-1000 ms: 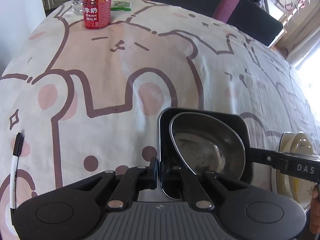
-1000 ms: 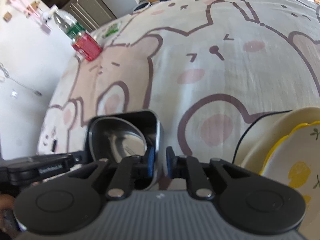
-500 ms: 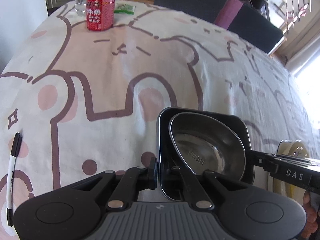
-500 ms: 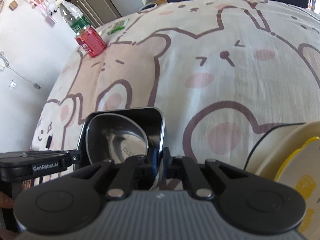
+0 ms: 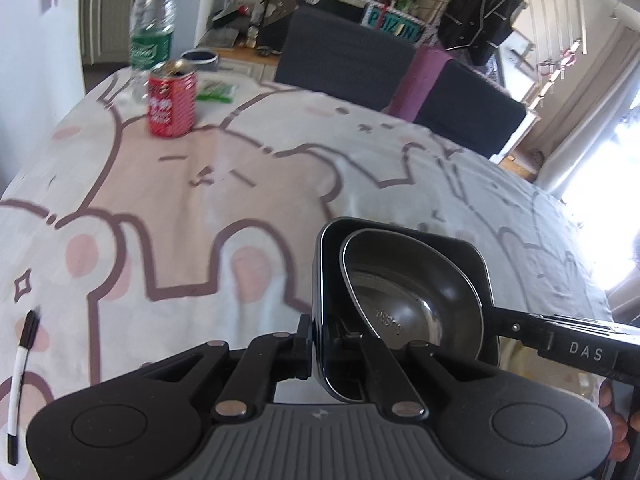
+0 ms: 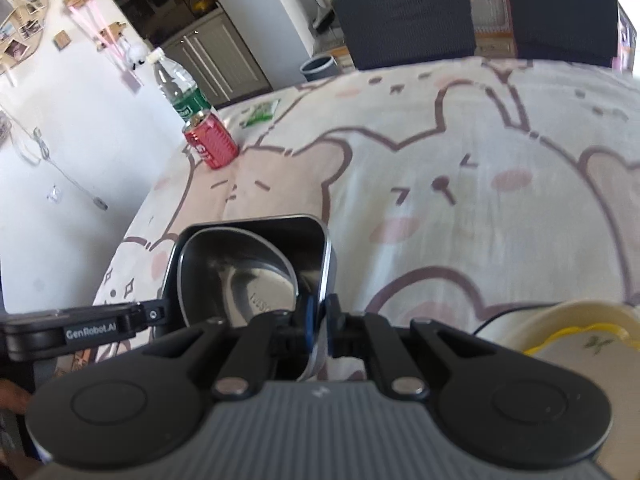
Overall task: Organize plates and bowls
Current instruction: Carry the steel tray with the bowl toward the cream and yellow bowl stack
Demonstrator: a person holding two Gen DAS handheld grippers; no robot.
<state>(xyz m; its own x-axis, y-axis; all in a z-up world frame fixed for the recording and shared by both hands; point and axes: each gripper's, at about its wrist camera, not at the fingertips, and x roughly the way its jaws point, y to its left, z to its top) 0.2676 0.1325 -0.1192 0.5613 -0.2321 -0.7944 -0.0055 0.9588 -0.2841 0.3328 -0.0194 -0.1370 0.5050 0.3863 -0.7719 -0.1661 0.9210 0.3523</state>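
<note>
both grippers clamped on one dark square dish (image 5: 404, 236), from opposite sides. left gripper (image 5: 318, 338) pinched tight on the dish's left wall, one pad outside, one inside. right gripper (image 6: 318, 322) likewise closed to a sliver on the dish's right wall, blue pad on the inner face. inside the dish, a shiny steel bowl (image 5: 404, 296), tipped toward the dish's right wall in the left wrist view, stamped lettering readable on its base. same steel bowl (image 6: 240, 276) seen from the other side in the right wrist view, leaning inside the dish (image 6: 256, 228).

dish held above a bear-print tablecloth (image 5: 248, 184); whether any part still touches the cloth, cannot tell. just right of the dish and lower, a cream plate (image 6: 576, 320) with a yellow-rimmed plate (image 6: 588, 342) stacked on it. far beyond the dish, toward the table's back-left corner: red drink can (image 5: 172, 100), clear water bottle with green label (image 5: 152, 28) behind it, small green packet (image 5: 214, 90) beside the can. well left of the dish, near the cloth's edge, a black-capped marker (image 5: 20, 376) lying flat. beyond the table, two dark chair backs (image 6: 404, 16). fingertips of a hand (image 5: 616, 428) visible under the right tool's body, at the dish's lower right.
</note>
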